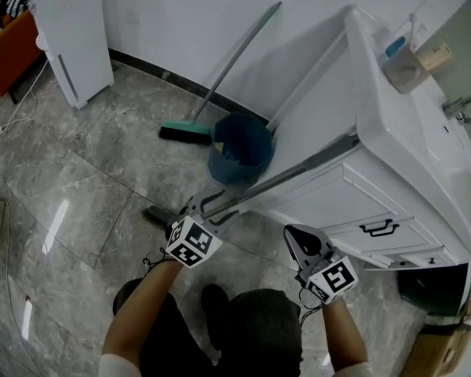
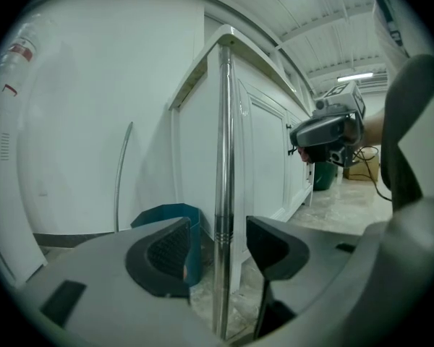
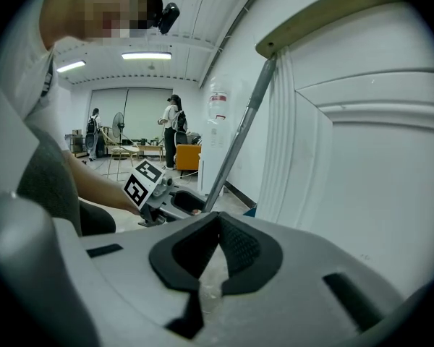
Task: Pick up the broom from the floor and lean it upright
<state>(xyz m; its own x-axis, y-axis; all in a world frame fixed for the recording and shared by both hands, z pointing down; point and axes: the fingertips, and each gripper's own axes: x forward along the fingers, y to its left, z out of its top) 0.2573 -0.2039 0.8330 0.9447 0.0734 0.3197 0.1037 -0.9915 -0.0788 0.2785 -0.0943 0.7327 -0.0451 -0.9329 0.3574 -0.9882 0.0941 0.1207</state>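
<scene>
The broom's metal handle [image 1: 298, 170] slants up from the floor and rests against the top edge of the white cabinet [image 1: 392, 132]. Its dark head [image 1: 158, 214] lies on the floor by my left gripper [image 1: 208, 208]. In the left gripper view the handle [image 2: 223, 194] stands upright between the pads of my left gripper [image 2: 218, 244], with a gap on each side, so that gripper is open. My right gripper [image 1: 302, 242] hovers to the right, apart from the handle. Its jaws [image 3: 218, 255] are shut with nothing between them, and the handle [image 3: 239, 143] passes beyond them.
A teal broom [image 1: 220, 77] leans on the back wall beside a dark blue bin [image 1: 239, 148]. A white appliance [image 1: 71, 30] stands at the far left. The cabinet has drawers with black handles [image 1: 379, 228]. People stand far off in the room [image 3: 172, 129].
</scene>
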